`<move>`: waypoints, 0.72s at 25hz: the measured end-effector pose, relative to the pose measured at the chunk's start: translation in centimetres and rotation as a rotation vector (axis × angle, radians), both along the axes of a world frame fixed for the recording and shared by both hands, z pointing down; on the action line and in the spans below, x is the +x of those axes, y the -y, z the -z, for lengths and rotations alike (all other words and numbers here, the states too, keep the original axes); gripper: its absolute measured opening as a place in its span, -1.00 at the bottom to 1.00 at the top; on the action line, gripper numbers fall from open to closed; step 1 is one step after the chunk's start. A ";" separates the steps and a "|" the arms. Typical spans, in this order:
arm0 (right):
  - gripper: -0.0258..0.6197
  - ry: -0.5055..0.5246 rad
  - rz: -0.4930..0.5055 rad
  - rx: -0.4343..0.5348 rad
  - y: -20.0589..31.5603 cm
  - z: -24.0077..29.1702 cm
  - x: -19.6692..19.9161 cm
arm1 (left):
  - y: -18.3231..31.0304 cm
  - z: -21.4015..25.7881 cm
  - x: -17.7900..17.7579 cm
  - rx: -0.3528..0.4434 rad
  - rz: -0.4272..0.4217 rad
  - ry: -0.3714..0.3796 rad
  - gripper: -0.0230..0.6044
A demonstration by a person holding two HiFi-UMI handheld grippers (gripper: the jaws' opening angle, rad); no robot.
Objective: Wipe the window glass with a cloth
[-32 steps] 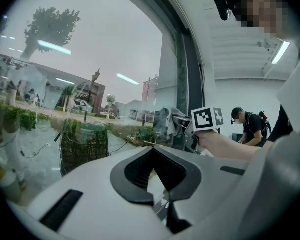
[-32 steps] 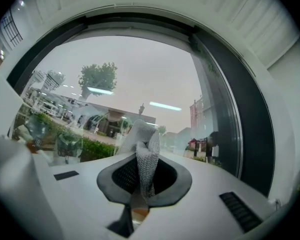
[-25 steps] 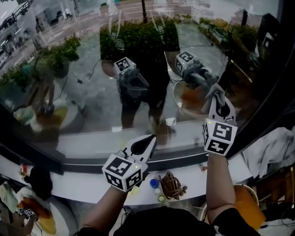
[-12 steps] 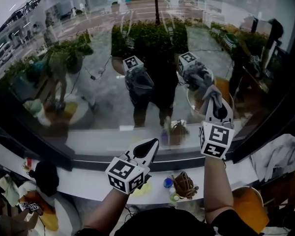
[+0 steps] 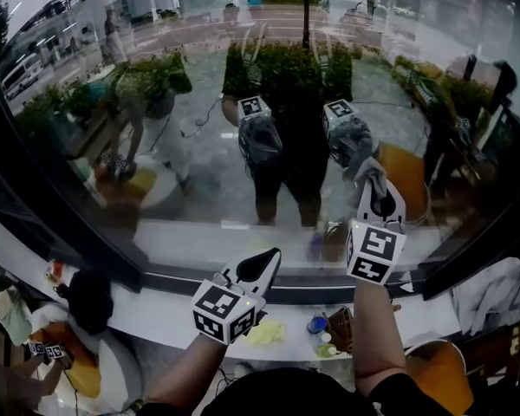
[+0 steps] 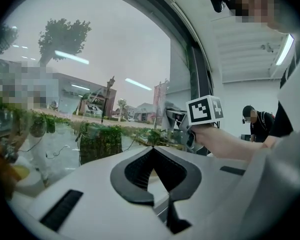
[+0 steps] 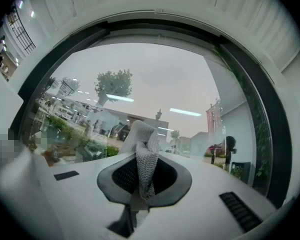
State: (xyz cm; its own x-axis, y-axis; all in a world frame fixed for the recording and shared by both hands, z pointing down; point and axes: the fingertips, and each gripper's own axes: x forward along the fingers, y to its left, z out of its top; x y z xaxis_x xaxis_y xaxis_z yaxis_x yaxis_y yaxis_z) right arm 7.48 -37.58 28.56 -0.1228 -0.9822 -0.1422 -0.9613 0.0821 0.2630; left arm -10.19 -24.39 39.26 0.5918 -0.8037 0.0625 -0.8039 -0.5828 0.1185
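One cloth (image 7: 141, 156) clamped in right hand-held gripper (image 5: 376, 187), tip by window glass (image 5: 199, 154)

Two grippers in play: left gripper (image 5: 269, 255), right gripper (image 5: 379, 183). Two marker cubes (image 5: 224, 309), one per gripper. One cloth (image 7: 142, 159). One window glass (image 5: 199, 146) out front. And one person (image 6: 258, 125) in the background of the left gripper view.

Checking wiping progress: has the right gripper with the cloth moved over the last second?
Yes, slightly: the right gripper holding the cloth has drifted left, away from the dark window frame on its right.
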 end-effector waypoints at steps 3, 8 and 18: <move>-0.79 -0.005 0.029 -0.001 -0.3 -0.4 -3.7 | -0.5 -0.3 -2.8 -0.002 0.020 -0.004 -0.90; -0.79 -0.017 0.090 0.002 -1.3 -0.8 -10.9 | -1.7 -0.8 -7.9 -0.009 0.059 -0.008 -0.90; -0.79 -0.062 0.193 -0.017 -2.6 -3.7 -25.1 | -4.3 -2.4 -18.0 -0.041 0.161 0.008 -0.90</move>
State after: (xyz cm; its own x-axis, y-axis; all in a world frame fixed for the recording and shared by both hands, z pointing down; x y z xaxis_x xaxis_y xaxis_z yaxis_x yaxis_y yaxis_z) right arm -17.59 -34.97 32.30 -0.3173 -0.9417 -0.1121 -0.9093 0.2686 0.3179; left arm -28.21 -20.05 41.63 0.4546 -0.8849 0.1016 -0.8877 -0.4408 0.1330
